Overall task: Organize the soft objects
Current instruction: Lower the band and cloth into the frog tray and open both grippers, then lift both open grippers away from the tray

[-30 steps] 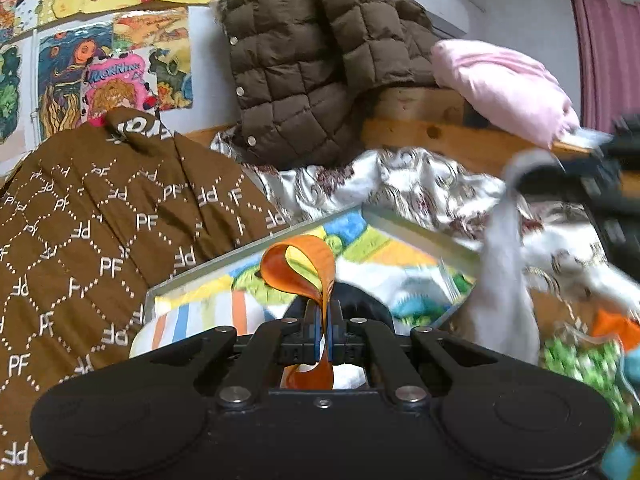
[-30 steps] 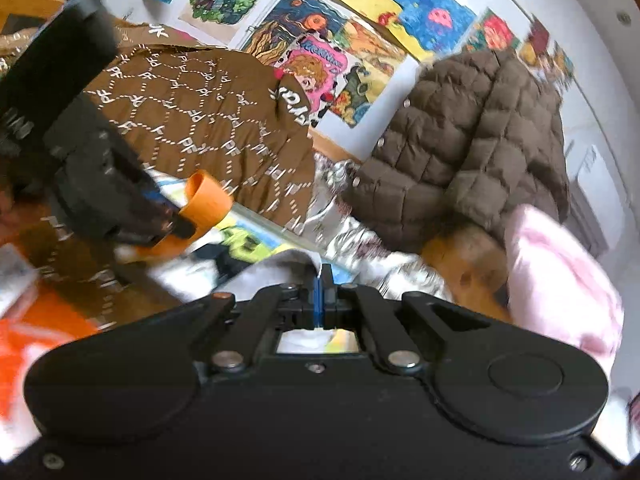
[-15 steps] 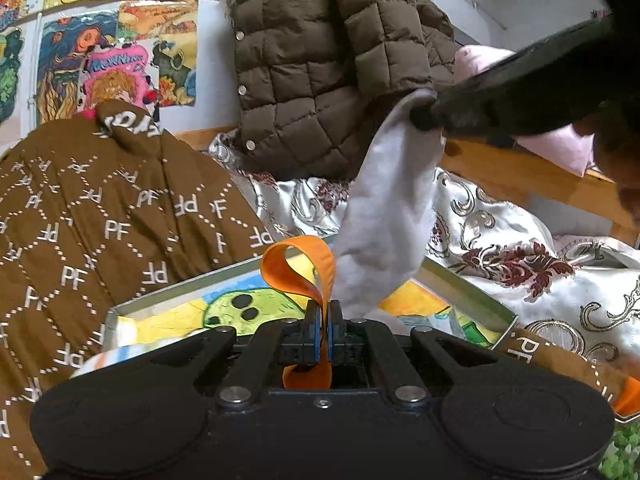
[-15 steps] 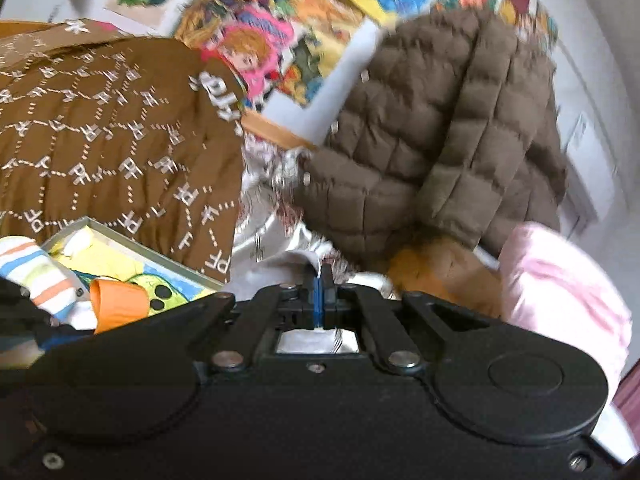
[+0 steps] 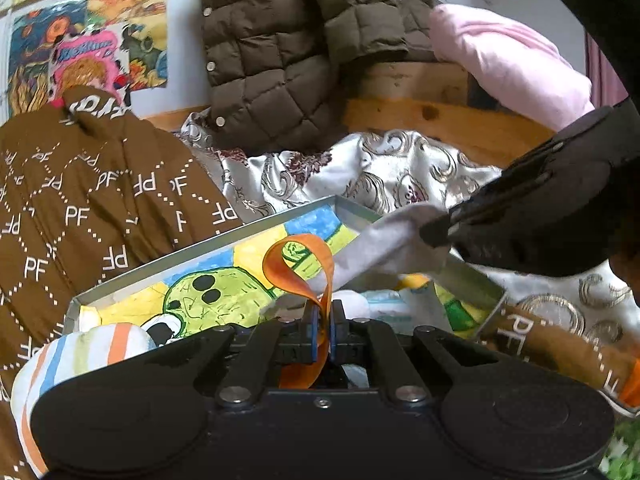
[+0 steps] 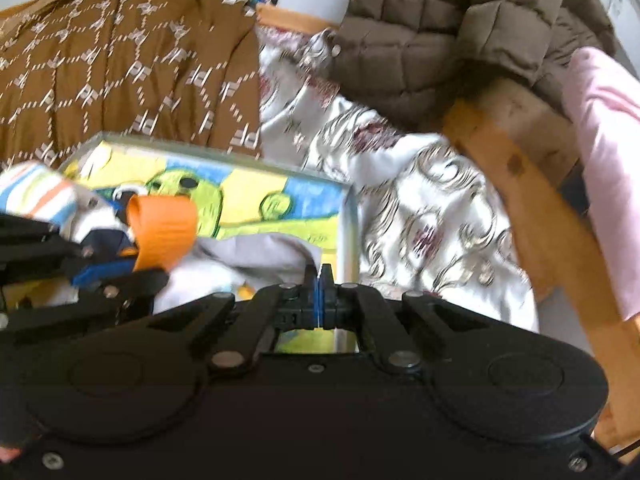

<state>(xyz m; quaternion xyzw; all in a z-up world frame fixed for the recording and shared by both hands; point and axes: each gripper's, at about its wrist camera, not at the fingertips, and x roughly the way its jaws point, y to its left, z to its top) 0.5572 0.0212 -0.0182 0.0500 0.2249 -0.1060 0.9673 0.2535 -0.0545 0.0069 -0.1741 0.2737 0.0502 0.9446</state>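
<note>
Left wrist view: you held soft items over the tray [image 5: 356, 212].
Your left gripper [image 5: 325, 322] pinched an orange strip [image 5: 316, 264]; your right gripper [image 5: 430, 234] clamped grey cloth [image 5: 384, 240]. Lower both inside the rim before releasing.

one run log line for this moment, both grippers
left gripper: shut on orange strap | right gripper: shut on grey cloth | over: box

Pretty clearly someone's bedroom at home; a wooden bed frame [image 5: 436, 120] with a silvery patterned bedspread [image 5: 372, 172] spread over it, a brown quilted jacket [image 5: 288, 52] and a pink garment [image 5: 512, 60] slung on top; colourful cartoon posters [image 5: 88, 40] stuck to the wall (kid's room vibe); pink curtain [image 5: 600, 72] at the edge.
</note>
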